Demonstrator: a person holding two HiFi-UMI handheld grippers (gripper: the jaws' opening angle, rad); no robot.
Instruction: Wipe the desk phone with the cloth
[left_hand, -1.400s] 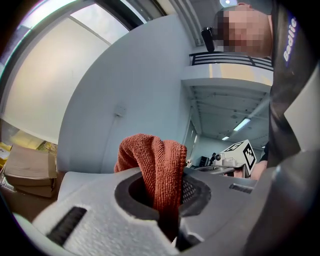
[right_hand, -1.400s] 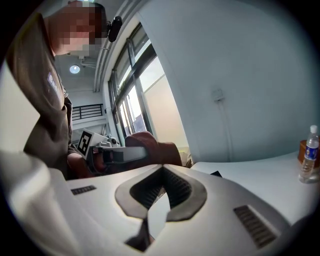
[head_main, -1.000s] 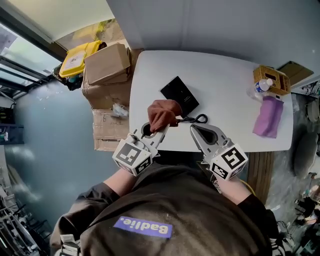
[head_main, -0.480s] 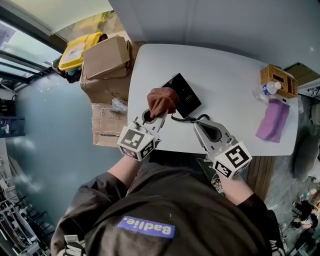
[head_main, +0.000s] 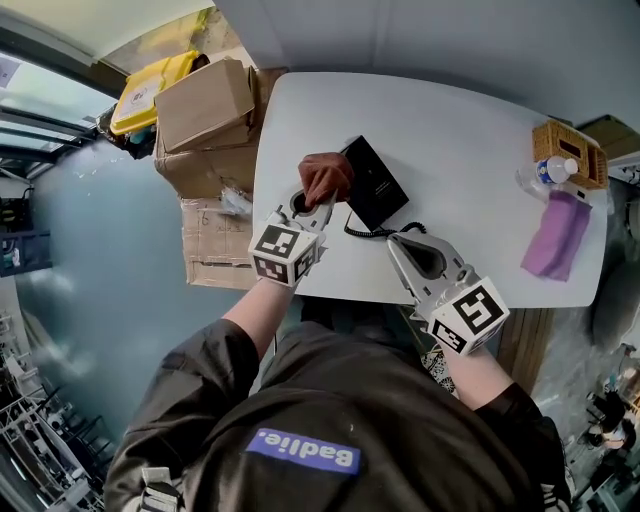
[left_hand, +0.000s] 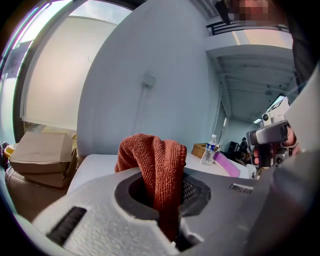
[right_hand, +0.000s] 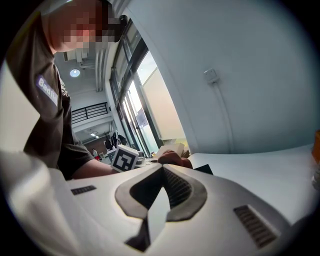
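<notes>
Sleeves of a dark shirt (head_main: 330, 400) are filling the bottom of the head view, and the person's bare forearms are reaching forward from them. The right gripper (head_main: 398, 243) is hovering at the near edge of the white surface (head_main: 470, 130), its jaws clenched together on nothing and its tip sitting just beside the coiled cord (head_main: 385, 231). To its left, the left gripper (head_main: 315, 203) is grasping a rust-red cloth (head_main: 325, 178), with the fabric bunching up out of the pinched jaws. The cloth is hanging over the left near corner of the black desk phone (head_main: 372, 183), which is lying flat and turned at an angle on the surface; whether the cloth is pressing on the phone cannot be told. The cord is curling out from the phone's near edge. Well apart, at the surface's right end, a purple cloth (head_main: 558, 235) is draping over the edge, a water bottle (head_main: 545, 172) is lying just beyond it, and a wicker basket (head_main: 570, 142) is sitting beside the bottle. Off the surface's left end, cardboard boxes (head_main: 205, 105) are stacking up, with a yellow bin (head_main: 150, 85) beyond them.
</notes>
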